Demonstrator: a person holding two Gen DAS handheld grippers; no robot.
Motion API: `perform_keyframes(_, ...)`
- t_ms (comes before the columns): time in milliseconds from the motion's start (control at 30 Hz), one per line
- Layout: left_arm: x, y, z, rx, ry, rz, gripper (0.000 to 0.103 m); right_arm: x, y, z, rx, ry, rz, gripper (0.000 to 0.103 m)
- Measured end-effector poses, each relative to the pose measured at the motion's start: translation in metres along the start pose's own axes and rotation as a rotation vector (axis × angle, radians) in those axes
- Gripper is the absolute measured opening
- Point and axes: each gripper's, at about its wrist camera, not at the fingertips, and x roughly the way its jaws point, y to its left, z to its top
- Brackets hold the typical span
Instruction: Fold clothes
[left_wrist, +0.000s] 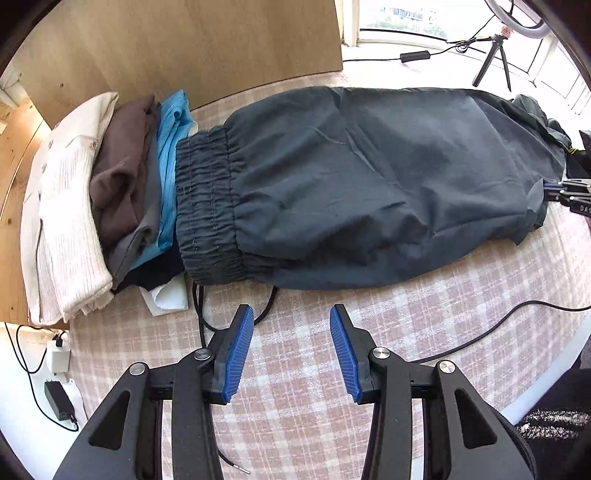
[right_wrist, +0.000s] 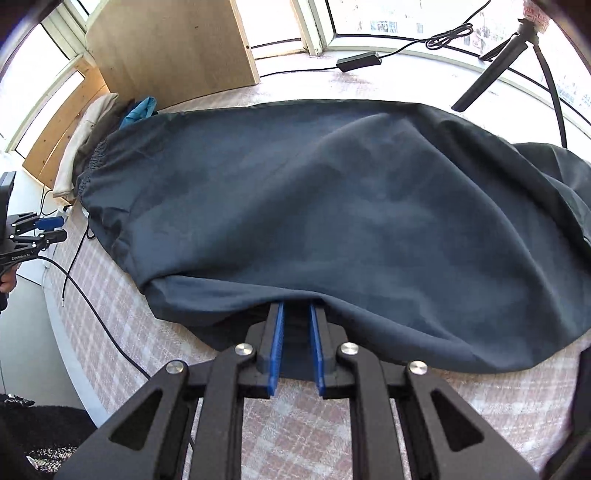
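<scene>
Left wrist view: the left gripper (left_wrist: 291, 314) hangs at the bottom centre with its blue pads (left_wrist: 238, 354) spread well apart, nothing between them, only the checked cloth of the desk (left_wrist: 295, 406) below. The dark trousers (left_wrist: 369, 184) lie across the middle of the frame, elastic waistband (left_wrist: 207, 206) at the left, resting against a stack of folded clothes (left_wrist: 110, 195) in the left part of the frame. At the right edge the right gripper (left_wrist: 570, 192) pokes in at the trousers' hem, mostly cut off by the frame. A black cable (left_wrist: 480, 332) runs over the cloth at lower right.

Right wrist view: the right gripper (right_wrist: 296, 306) sits at bottom centre, its pads narrowly spaced, a dark fold of the trousers (right_wrist: 332, 203) between them. The fingertips vanish under the fabric's near edge, so the pinch point itself is hidden. The trousers fill the middle of the frame. At the far left edge the left gripper (right_wrist: 55, 229) shows small, parted, clear of the fabric. The tripod (right_wrist: 498, 66) at upper right is partly washed out by window glare.
</scene>
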Motion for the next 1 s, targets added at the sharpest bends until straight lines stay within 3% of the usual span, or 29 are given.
perform_keyframes(167,0.003,-0.028,0.037,0.120,-0.048,-0.025,0.041,0.019,0.010,-0.015,-0.021,0.052,0.053,0.008)
perform_keyframes(367,0.036,-0.078,0.083,0.319,-0.066,-0.092,0.041,0.021,0.005,-0.003,0.028,-0.036,-0.014,0.008)
perform_keyframes(500,0.055,-0.097,0.095,0.397,-0.036,-0.151,0.041,0.025,0.018,0.002,-0.002,-0.088,0.078,0.008)
perform_keyframes(633,0.083,-0.096,0.105,0.413,0.013,-0.137,0.041,0.040,0.036,0.012,-0.078,-0.114,0.126,0.008)
perform_keyframes(700,0.095,-0.093,0.109,0.406,0.034,-0.133,0.041,0.052,0.038,0.020,-0.079,-0.108,0.202,0.008)
perform_keyframes(800,0.104,-0.086,0.113,0.394,0.049,-0.118,0.044,0.062,0.056,0.024,-0.179,-0.004,0.388,0.009)
perform_keyframes(867,0.105,-0.082,0.116,0.383,0.051,-0.134,0.045,0.055,0.074,0.016,-0.316,0.094,0.458,0.008)
perform_keyframes(1000,0.106,-0.081,0.118,0.391,0.045,-0.137,0.049,0.045,0.078,0.006,-0.430,0.228,0.423,0.008)
